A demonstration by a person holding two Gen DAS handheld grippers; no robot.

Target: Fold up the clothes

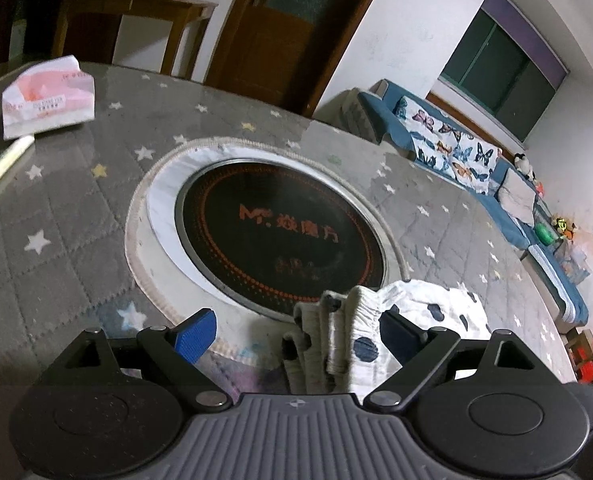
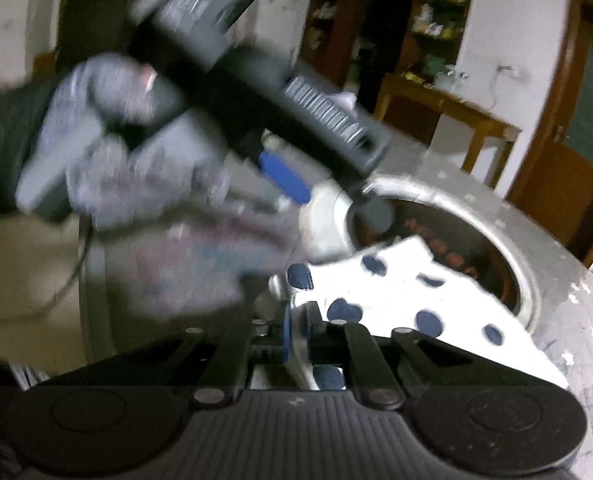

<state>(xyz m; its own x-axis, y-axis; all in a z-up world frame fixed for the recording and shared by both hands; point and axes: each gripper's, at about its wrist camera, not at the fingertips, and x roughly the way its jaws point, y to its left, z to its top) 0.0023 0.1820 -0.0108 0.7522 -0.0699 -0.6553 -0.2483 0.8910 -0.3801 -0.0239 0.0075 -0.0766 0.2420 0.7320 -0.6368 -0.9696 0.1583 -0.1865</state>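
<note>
A white garment with dark blue dots (image 1: pixel 424 320) lies bunched on the grey star-print table cover (image 1: pixel 56 208), beside the round black cooktop (image 1: pixel 280 236). My left gripper (image 1: pixel 296 332) is open, its blue pads wide apart, with the garment's gathered elastic edge (image 1: pixel 336 336) between them. In the right wrist view, my right gripper (image 2: pixel 296 334) is shut on an edge of the dotted garment (image 2: pixel 396 284). The left gripper (image 2: pixel 280 176), held by a gloved hand (image 2: pixel 136 168), shows blurred just above the cloth.
A pink tissue pack (image 1: pixel 48 96) and a white pen-like stick (image 1: pixel 4 168) lie at the table's far left. A blue sofa with butterfly cushions (image 1: pixel 456 148) runs along the right wall. A wooden side table (image 1: pixel 144 12) and door (image 1: pixel 280 32) stand behind.
</note>
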